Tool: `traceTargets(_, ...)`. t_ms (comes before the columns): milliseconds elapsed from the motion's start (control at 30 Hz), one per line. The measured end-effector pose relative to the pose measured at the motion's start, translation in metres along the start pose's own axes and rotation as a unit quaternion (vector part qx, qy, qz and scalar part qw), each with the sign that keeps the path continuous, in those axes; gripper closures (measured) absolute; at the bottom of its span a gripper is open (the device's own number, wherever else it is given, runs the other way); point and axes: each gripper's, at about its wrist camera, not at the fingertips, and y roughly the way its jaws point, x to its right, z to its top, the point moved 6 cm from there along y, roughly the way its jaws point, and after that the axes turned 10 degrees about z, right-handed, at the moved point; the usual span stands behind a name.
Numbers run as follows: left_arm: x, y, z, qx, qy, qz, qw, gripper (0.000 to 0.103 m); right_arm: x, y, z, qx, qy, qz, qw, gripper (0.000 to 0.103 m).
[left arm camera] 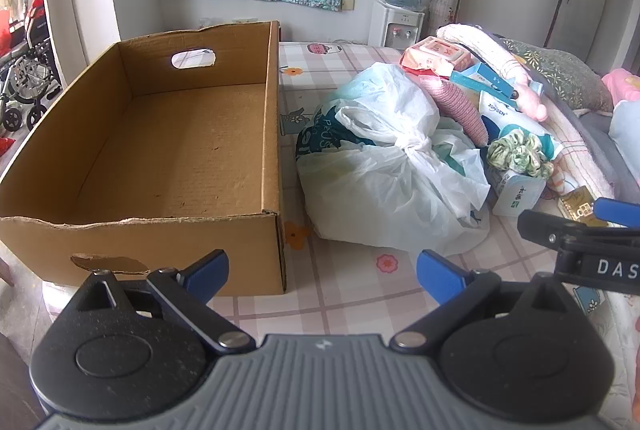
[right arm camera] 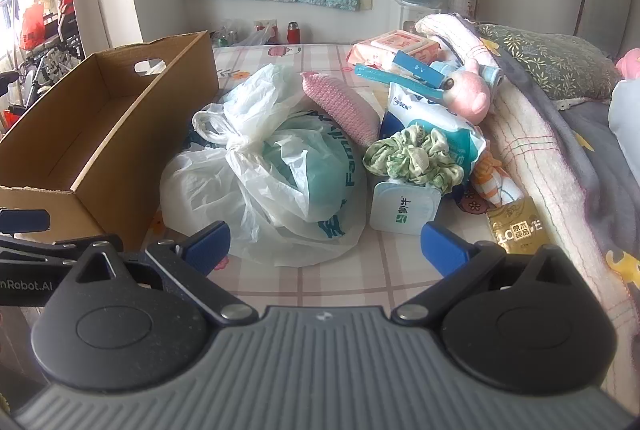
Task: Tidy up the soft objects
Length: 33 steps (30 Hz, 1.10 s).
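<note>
An empty cardboard box [left arm camera: 168,150] [right arm camera: 100,134] stands on the bed at the left. Right of it lies a knotted white plastic bag [left arm camera: 384,174] [right arm camera: 276,170]. Behind the bag are a pink knitted piece [left arm camera: 460,106] [right arm camera: 344,102], a green scrunchie [left arm camera: 520,152] [right arm camera: 412,158], a pink plush toy [left arm camera: 528,102] [right arm camera: 468,94] and wet-wipe packs [left arm camera: 436,54] [right arm camera: 400,46]. My left gripper [left arm camera: 322,276] is open, in front of the box corner and the bag. My right gripper [right arm camera: 324,248] is open too, just short of the bag and a white tissue pack [right arm camera: 404,210].
A folded striped towel [right arm camera: 536,158] and a dark patterned pillow [right arm camera: 552,62] lie along the right. A gold packet [right arm camera: 516,230] lies by the right finger. The checked bed sheet [left arm camera: 352,294] is bare near both grippers. A water dispenser [left arm camera: 400,6] stands at the back wall.
</note>
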Motion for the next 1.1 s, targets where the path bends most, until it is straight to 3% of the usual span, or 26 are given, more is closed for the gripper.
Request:
traceTargets(400, 0.000, 0.004, -0.001, -0.007, -0.003, -0.002, 1.0000, 0.002, -0.001, 0.005, -0.001, -0.004, 0.001, 0.000, 1.000, 0.001)
traceTargets(633, 0.008, -0.006, 0.007, 0.012, 0.018, -0.013, 0.9997, 0.002, 0.009, 0.005, -0.002, 0.004, 0.010, -0.002, 1.000, 0.001)
traceTargets(833, 0.021, -0.012, 0.033, 0.028, 0.040, -0.036, 0.9982, 0.002, 0.032, 0.002, 0.007, 0.030, 0.013, -0.007, 0.999, 0.001)
traceTargets(1100, 0.037, -0.018, 0.097, 0.066, 0.063, -0.071, 0.9933, 0.002, 0.084, -0.004, 0.036, 0.083, 0.040, -0.013, 0.996, 0.001)
